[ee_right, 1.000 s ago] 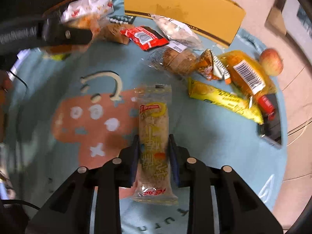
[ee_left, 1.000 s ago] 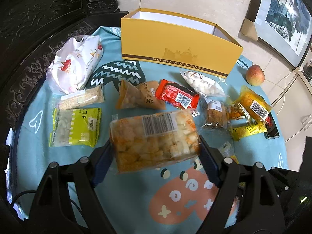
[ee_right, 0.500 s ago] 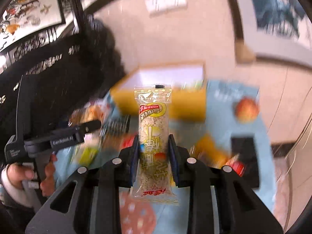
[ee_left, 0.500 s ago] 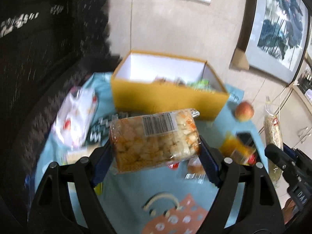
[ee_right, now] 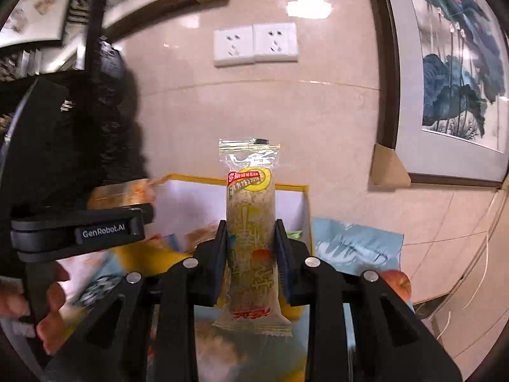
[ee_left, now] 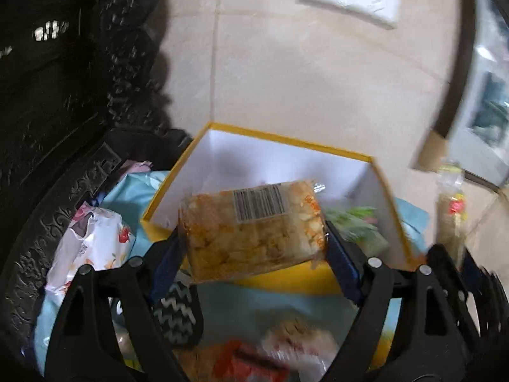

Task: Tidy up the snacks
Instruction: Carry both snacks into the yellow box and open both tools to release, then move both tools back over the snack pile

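Both hands are carrying snacks toward the yellow box (ee_left: 318, 278), so the step in hand is the delivery: two packets are hanging in the air at the box's near side, not yet let go.

The left tongs (ee_left: 253, 253) are standing fairly wide, clamped across the short ends of a clear bag of orange-dusted puffs (ee_left: 254, 229), barcode side up. The bag is sitting level between the blue pads, partly over the box's near wall and white interior (a green packet (ee_left: 356, 219) is already lying inside, toward the right).

The right tongs (ee_right: 251, 250) are standing narrow, pinching a slim cereal bar packet (ee_right: 251, 232) at its lower half; the packet is pointing upright, its sealed top well clear of the fingers. It is hovering in front of the box (ee_right: 299, 191), near its right part, with the left tool just beside it.

Next, I judge, each packet needs to be brought past the near wall and lowered before the tongs are loosened. The two tools are crowding one opening, so going one at a time looks wiser. More snacks are waiting on the desk (ee_left: 270, 302).
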`<move>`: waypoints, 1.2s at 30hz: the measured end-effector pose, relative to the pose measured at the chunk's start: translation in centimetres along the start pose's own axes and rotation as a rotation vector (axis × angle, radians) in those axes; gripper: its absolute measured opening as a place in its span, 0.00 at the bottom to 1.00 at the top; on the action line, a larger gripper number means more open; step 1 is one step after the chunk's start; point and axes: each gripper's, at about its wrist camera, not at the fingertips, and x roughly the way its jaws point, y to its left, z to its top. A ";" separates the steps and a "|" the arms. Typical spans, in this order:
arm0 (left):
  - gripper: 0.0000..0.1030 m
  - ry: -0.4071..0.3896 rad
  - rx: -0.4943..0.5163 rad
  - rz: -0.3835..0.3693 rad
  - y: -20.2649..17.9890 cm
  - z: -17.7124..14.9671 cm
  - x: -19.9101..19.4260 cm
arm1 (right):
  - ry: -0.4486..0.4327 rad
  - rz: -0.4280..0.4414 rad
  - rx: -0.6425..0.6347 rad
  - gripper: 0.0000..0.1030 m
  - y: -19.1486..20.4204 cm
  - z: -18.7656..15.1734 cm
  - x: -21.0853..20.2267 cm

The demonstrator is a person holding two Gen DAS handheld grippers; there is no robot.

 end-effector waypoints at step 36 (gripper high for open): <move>0.98 0.155 0.066 -0.010 5.9 -14.5 -7.9 | 0.197 0.198 0.443 0.95 -5.3 -11.1 -13.5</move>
